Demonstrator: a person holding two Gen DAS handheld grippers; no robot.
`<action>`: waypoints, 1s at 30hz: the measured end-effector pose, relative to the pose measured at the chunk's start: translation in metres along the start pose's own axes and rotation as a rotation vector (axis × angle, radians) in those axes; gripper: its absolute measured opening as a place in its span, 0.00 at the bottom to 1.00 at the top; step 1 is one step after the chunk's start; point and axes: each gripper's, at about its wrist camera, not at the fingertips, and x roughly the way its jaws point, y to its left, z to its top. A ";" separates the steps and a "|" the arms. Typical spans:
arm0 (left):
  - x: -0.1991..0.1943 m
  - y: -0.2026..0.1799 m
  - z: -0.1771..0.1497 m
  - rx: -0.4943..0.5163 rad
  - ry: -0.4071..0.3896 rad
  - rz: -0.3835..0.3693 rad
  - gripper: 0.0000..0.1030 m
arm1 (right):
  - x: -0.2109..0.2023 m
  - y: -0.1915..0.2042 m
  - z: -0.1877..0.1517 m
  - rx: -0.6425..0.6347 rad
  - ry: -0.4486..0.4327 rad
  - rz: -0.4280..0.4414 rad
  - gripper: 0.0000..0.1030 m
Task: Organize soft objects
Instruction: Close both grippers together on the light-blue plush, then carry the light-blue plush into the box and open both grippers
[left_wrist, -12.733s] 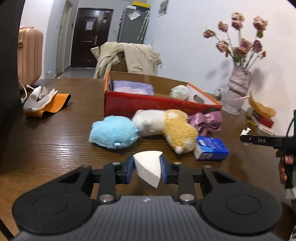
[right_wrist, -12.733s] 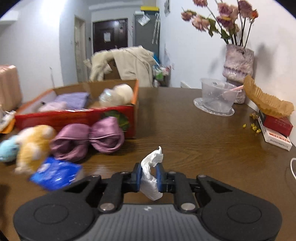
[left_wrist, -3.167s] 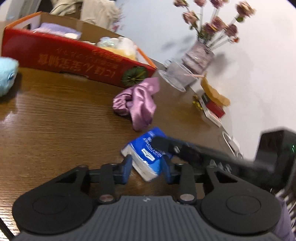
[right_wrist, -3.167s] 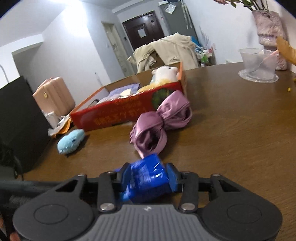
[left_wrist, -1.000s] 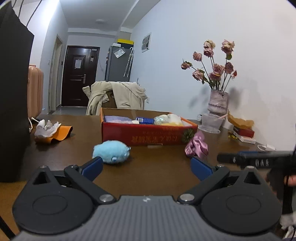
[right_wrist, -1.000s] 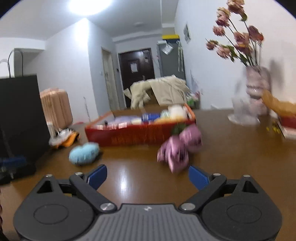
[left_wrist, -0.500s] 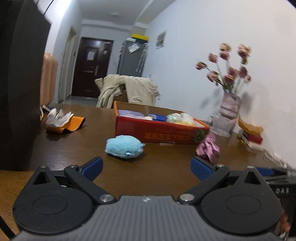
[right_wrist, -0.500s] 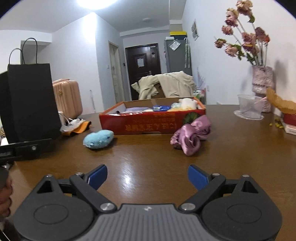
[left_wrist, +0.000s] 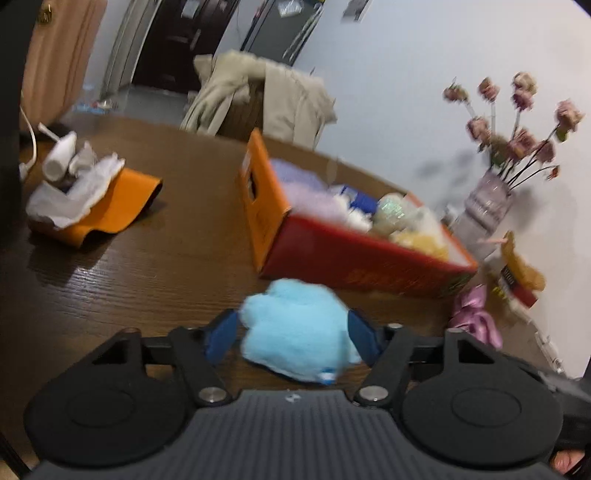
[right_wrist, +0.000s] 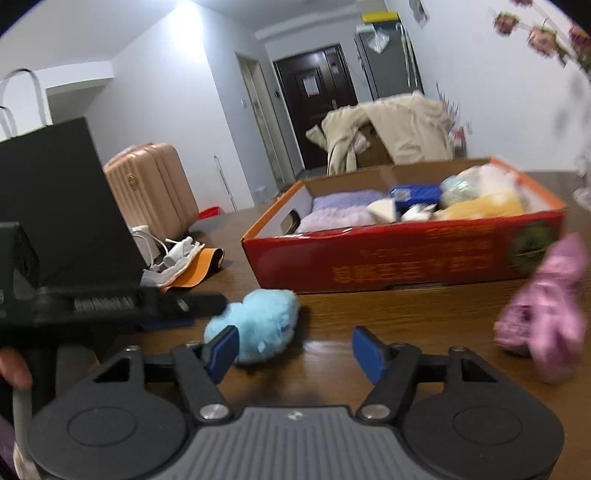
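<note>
A light blue plush toy (left_wrist: 295, 332) lies on the brown table in front of the red cardboard box (left_wrist: 354, 266). My left gripper (left_wrist: 291, 338) has its jaws on both sides of the plush, touching or nearly touching it; the frame is blurred. In the right wrist view the plush (right_wrist: 258, 325) lies left of centre with the left gripper's finger (right_wrist: 177, 304) reaching over it. My right gripper (right_wrist: 295, 350) is open and empty above the table. A purple satin scrunchie (right_wrist: 546, 314) lies at the right. The box (right_wrist: 406, 258) holds several soft items.
An orange pouch with white tissue (left_wrist: 85, 199) lies at the left of the table. A vase of dried roses (left_wrist: 491, 206) and small boxes (left_wrist: 521, 284) stand at the right by the wall. A black paper bag (right_wrist: 55, 206) stands at the left.
My left gripper has moved forward to the blue plush and narrowed around it. My right gripper has moved closer to the box and narrowed somewhat, still empty.
</note>
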 end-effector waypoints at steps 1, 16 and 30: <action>0.005 0.006 0.000 -0.009 0.013 -0.006 0.61 | 0.011 0.003 0.002 0.006 0.005 -0.002 0.59; 0.008 0.033 -0.007 -0.182 0.048 -0.169 0.37 | 0.046 0.004 0.005 0.095 0.042 0.080 0.30; -0.055 -0.087 -0.032 -0.047 -0.052 -0.278 0.36 | -0.101 -0.022 0.002 0.050 -0.129 0.056 0.30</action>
